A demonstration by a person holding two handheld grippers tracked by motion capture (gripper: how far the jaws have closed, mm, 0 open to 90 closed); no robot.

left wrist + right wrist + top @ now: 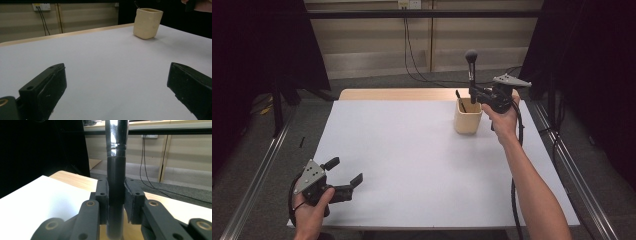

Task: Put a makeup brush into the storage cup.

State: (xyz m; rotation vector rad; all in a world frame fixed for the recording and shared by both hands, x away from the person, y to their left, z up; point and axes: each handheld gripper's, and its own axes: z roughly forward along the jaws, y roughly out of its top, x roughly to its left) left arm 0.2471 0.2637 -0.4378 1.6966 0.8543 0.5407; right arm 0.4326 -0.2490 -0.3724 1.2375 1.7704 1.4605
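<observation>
A makeup brush [471, 70] with a dark bristle head and a black and silver handle [116, 170] stands upright in my right gripper [474, 93], which is shut on its handle just above a beige cup [468, 118] at the table's far right. Both pads [131, 201] press the handle from either side. Another dark stick [460, 99] leans inside the cup. My left gripper [346, 171] hovers low at the near left corner, open, nothing between its fingers [47, 87]. From there the cup [147, 23] stands far off.
The white tabletop [412, 155] has a wooden strip [402, 94] along its far edge. Black curtains hang on both sides, metal rails run along the floor, and cables drop from a wall socket [409, 4] behind.
</observation>
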